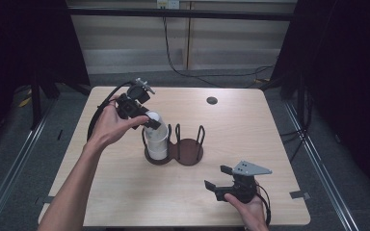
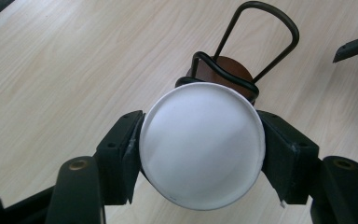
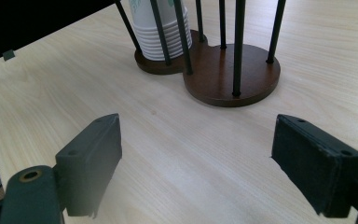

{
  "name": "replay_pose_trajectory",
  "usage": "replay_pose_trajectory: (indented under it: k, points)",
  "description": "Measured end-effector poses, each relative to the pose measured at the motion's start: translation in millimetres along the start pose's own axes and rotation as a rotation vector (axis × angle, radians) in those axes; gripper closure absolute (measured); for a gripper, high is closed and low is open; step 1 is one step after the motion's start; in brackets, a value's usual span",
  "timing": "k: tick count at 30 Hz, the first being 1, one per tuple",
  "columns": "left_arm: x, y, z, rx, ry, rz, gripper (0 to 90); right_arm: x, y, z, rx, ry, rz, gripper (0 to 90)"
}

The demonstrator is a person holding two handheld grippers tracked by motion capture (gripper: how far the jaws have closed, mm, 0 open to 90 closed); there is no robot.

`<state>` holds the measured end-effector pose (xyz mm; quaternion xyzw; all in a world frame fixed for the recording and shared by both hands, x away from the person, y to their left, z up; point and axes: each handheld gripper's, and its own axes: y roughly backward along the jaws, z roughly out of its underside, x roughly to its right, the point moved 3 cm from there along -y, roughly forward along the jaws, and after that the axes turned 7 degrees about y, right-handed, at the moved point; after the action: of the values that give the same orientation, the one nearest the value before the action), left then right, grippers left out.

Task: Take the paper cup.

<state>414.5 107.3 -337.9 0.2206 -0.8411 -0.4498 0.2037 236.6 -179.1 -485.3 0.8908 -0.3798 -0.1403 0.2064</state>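
A dark wooden cup holder (image 1: 189, 153) with black wire posts stands mid-table. Its left ring holds a stack of white paper cups (image 1: 157, 142), bottoms up; the right ring is bare. My left gripper (image 1: 150, 120) is at the top of that stack, shut on the uppermost white cup (image 1: 154, 117). In the left gripper view the cup's round bottom (image 2: 202, 144) faces the camera, with both pads (image 2: 133, 149) pressed on its sides. My right gripper (image 1: 218, 177) hovers open near the front right, pointing at the holder (image 3: 233, 77) and the stack (image 3: 161, 28).
A round dark grommet (image 1: 212, 100) sits in the light wood table (image 1: 250, 125) near its far edge. Cables run across the grey floor behind. The right gripper's jaw tips (image 2: 354, 45) show at the right edge of the left gripper view.
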Motion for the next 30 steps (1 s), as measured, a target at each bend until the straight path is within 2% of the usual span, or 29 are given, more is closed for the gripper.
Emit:
replay_pose_trajectory:
  k: [6,9,10,13,15,16,19,20,22,24,28,30]
  points:
    - [0.6,6.3,3.0,0.034,0.009,-0.007,36.1,-0.7,-1.0,-0.4,0.004,0.004,-0.004,15.2]
    - [1.3,13.2,4.2,0.060,-0.005,-0.010,36.1,-0.7,-1.1,-0.4,0.004,0.004,-0.004,15.2]
    - [2.2,15.6,4.4,0.070,-0.015,-0.006,36.2,-0.6,-1.0,-0.4,0.004,0.003,-0.002,15.2]
    - [4.8,20.0,5.2,0.118,0.008,0.003,36.1,0.4,-1.2,-0.2,0.002,-0.001,-0.001,15.1]
    - [4.8,22.9,6.7,0.141,0.009,0.010,36.1,0.1,-1.1,-0.5,0.004,-0.002,-0.002,15.1]
    - [4.2,24.2,7.6,0.135,-0.007,0.011,36.1,-0.7,-0.9,-0.5,0.006,0.003,-0.006,15.1]
    - [3.7,25.3,10.9,0.164,-0.004,0.031,36.1,-2.2,-1.6,-0.3,0.001,0.001,-0.011,15.1]
    - [4.1,24.8,12.1,0.188,0.025,0.039,36.1,-2.1,-1.8,-0.3,-0.001,0.002,-0.009,15.1]
    - [1.6,26.3,15.3,0.205,0.021,0.044,36.1,-1.8,-2.1,-0.5,0.002,0.001,-0.009,15.1]
    - [0.3,27.7,18.4,0.237,0.047,0.055,36.1,-1.5,-2.1,-0.4,0.002,0.001,-0.008,15.0]
    - [-1.7,33.4,23.3,0.295,0.054,0.079,36.2,-0.4,-1.5,-0.4,0.006,-0.002,-0.006,15.0]
    - [-1.1,36.9,25.7,0.331,0.055,0.074,36.3,-0.1,-1.5,-0.3,0.004,-0.003,-0.004,14.9]
